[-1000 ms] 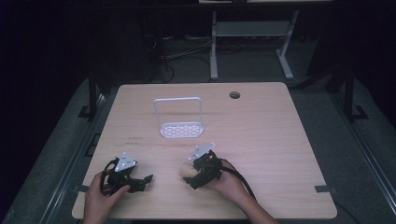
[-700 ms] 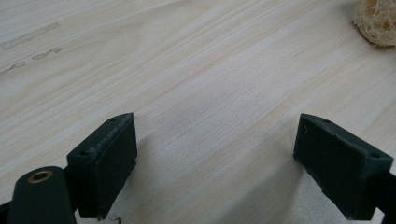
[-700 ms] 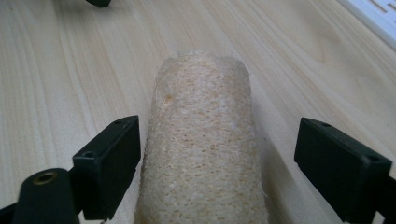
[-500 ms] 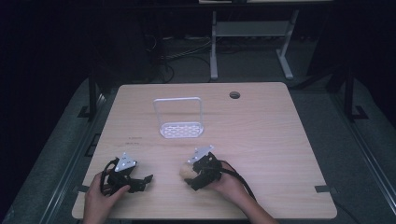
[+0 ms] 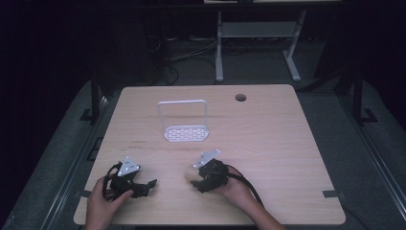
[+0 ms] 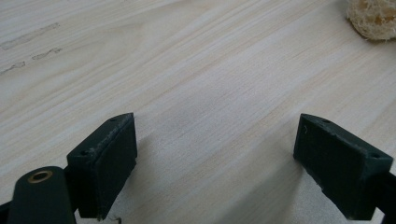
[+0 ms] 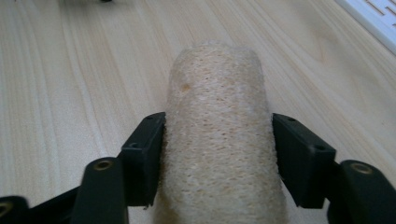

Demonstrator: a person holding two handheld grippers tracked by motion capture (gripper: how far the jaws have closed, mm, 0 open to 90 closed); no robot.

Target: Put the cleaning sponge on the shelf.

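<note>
A tan, rough loofah sponge [image 5: 191, 173] lies on the wooden table [image 5: 268, 143] near the front, just left of my right gripper [image 5: 196, 179]. In the right gripper view the sponge [image 7: 217, 116] runs lengthwise between the two black jaws. Both pads [image 7: 144, 154] touch its sides. The right gripper [image 7: 218, 156] has just been closing and is now shut on the sponge. My left gripper [image 5: 149, 186] rests on the table at the front left, apart from the sponge. Its jaws stand wide open over bare wood in the left gripper view [image 6: 215, 158]. The sponge's end [image 6: 373, 16] shows at the top right there.
A white wire rack [image 5: 184, 130] with an upright handle and a slotted base stands at the middle of the table, beyond both grippers. A round cable hole [image 5: 240, 97] sits near the far edge. Dark floor and a desk frame lie behind the table.
The right gripper's jaws have drawn in against the sponge. Both hands stay where they were, and the left gripper has not moved.
</note>
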